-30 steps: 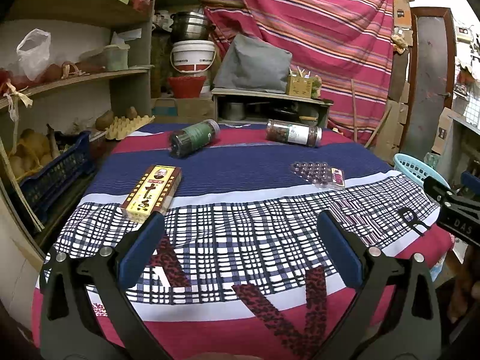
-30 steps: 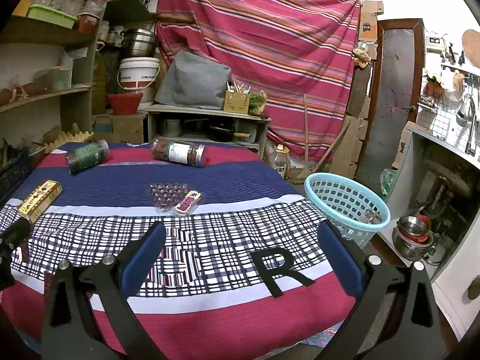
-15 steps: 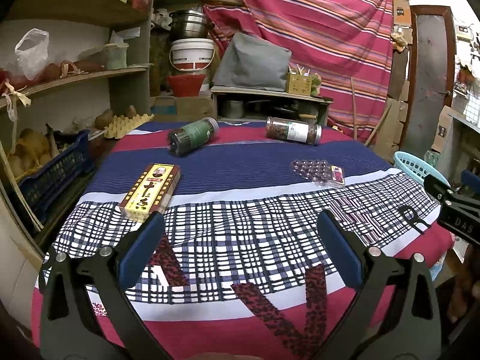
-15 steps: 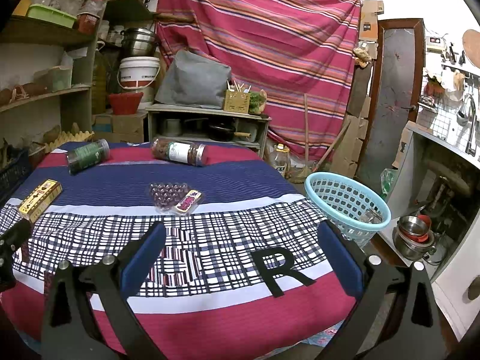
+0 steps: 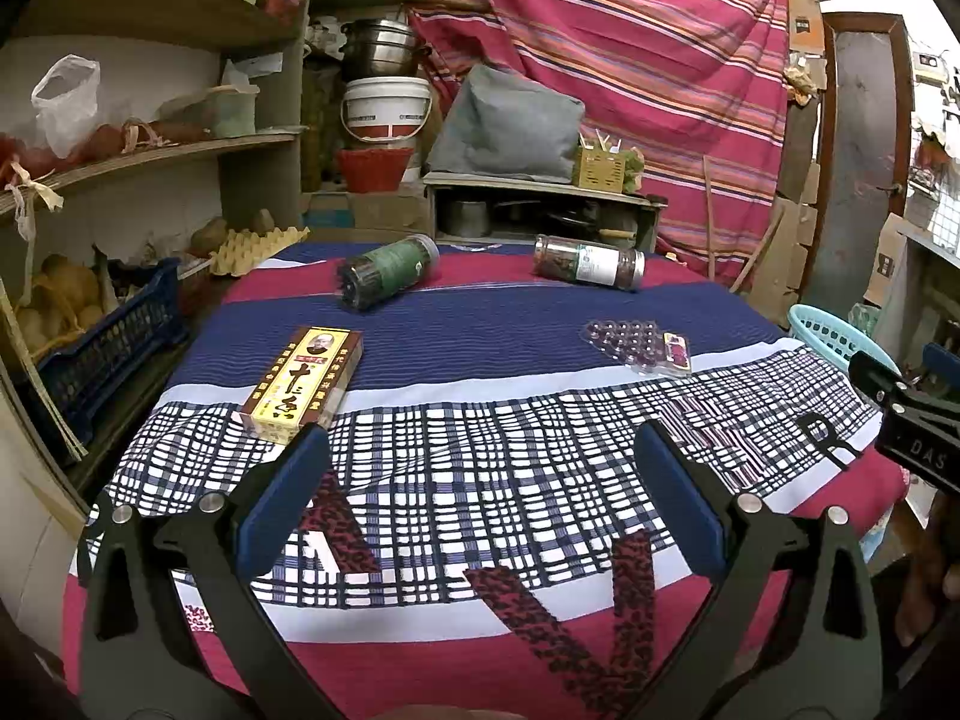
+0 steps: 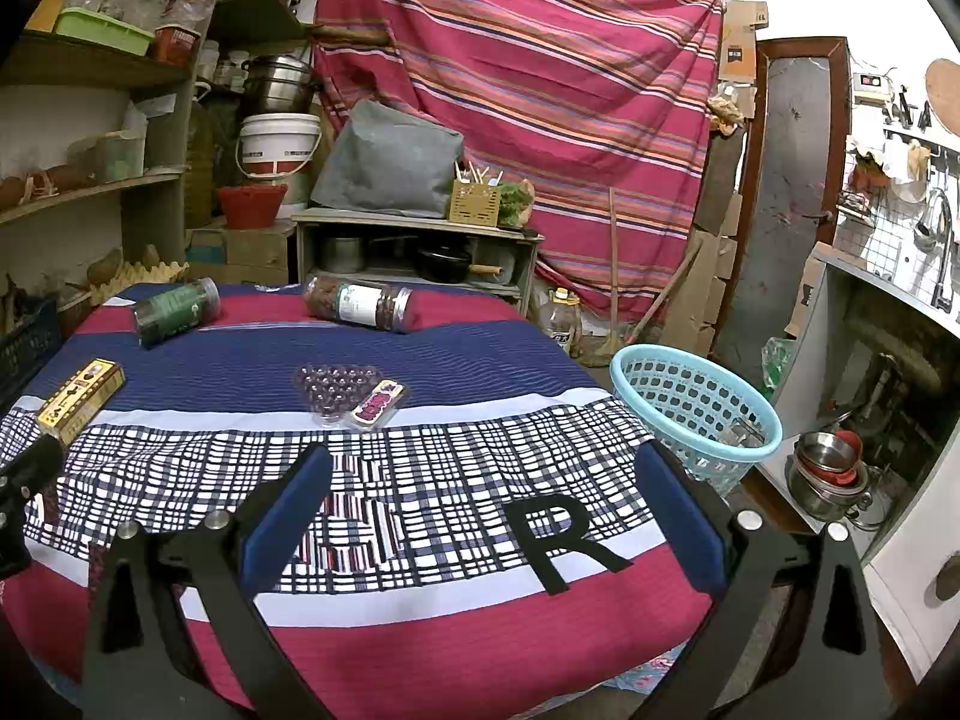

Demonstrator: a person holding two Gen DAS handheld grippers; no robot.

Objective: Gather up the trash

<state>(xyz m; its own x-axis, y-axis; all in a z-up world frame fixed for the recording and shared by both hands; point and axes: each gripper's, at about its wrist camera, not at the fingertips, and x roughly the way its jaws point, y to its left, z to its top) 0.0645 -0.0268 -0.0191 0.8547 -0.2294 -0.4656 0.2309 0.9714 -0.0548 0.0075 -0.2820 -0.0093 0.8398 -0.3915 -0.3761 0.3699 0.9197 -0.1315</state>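
Both claws stand spread and empty: left gripper (image 5: pixel 480 492) and right gripper (image 6: pixel 480 510) hover over the table's near edge. Landmark: light-blue basket (image 6: pixel 696 402), off the table's right side. Yellow carton (image 5: pixel 303 384) lies farthest from it, blister tray (image 6: pixel 348 393) nearest. Judged light and crushable; grip the carton across its narrow sides.

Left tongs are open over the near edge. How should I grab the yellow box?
Take the yellow box across its narrow width at mid-length, coming from above. It lies flat, long axis running away from the left tongs, both long sides clear.
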